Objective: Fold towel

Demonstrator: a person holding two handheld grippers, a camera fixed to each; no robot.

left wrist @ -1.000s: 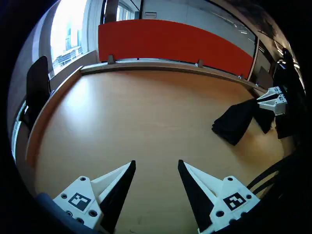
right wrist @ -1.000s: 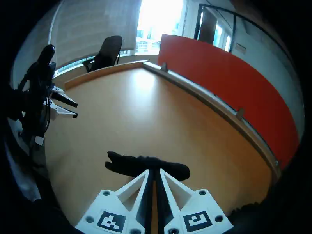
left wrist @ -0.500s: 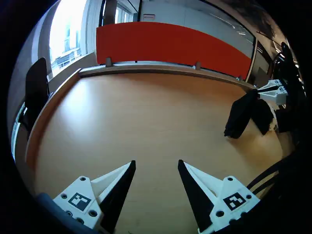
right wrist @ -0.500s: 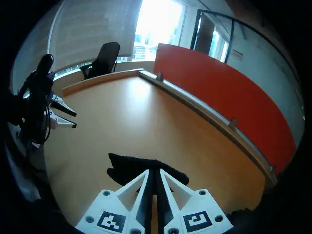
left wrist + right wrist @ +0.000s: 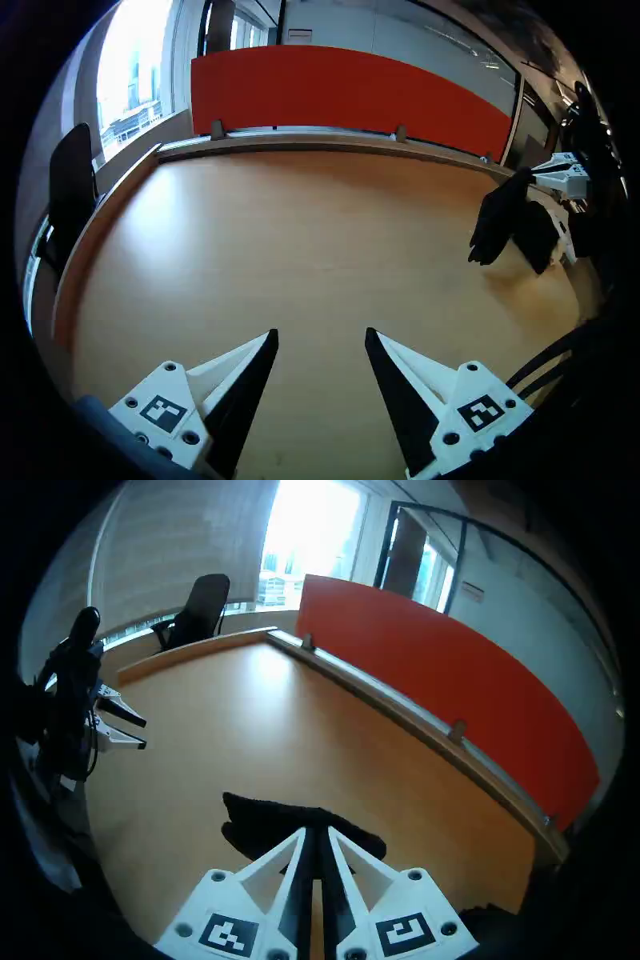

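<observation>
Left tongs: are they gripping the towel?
No, the left tongs stand open over bare table, while the dark towel hangs from the right tongs.

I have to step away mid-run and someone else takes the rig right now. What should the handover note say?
Right tongs: shut on the black towel, pinching its upper edge so it hangs bunched above the wooden table.
Left tongs: open, holding nothing, over bare table well apart from the towel.
Done: the towel is gripped at one spot and raised. No fold is visible.
Left: probably spread it flat on the table, take a second corner with the free tongs, then fold.
</observation>
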